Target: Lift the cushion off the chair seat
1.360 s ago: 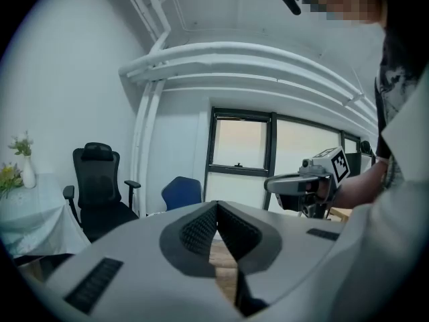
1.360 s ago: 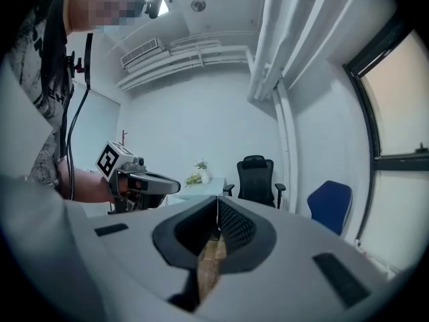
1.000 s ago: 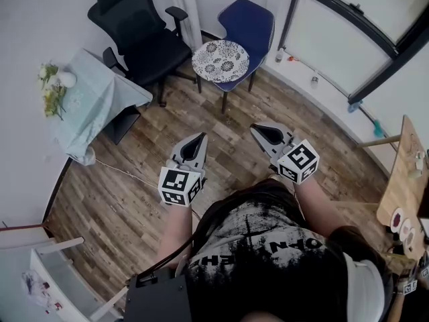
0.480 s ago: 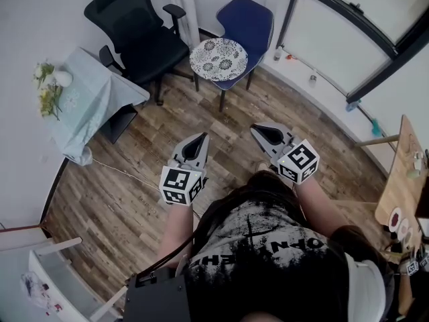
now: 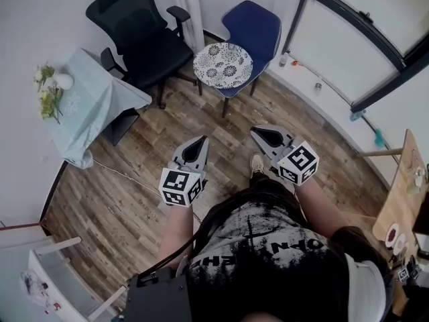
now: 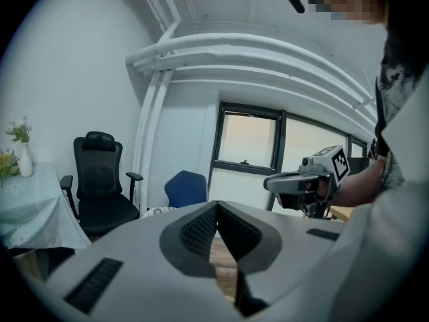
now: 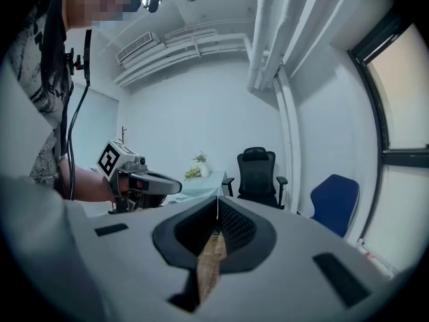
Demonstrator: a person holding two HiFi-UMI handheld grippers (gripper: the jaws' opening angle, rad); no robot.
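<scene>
A round white cushion with a dark floral print lies on the seat of a blue chair at the far side of the room. A sliver of the cushion and the blue chair show in the left gripper view, the blue chair in the right gripper view. My left gripper and right gripper are held side by side over the wooden floor, well short of the chair. Both are shut with nothing between their jaws.
A black office chair stands left of the blue one. A small table with a pale cloth and a vase of flowers is at the left wall. White pipes run down the wall between the chairs. A wooden table is at right.
The view has shifted: the chairs and cushion sit slightly lower and nearer in the head view, as I step toward them. Both grippers keep their pose and stay shut.
</scene>
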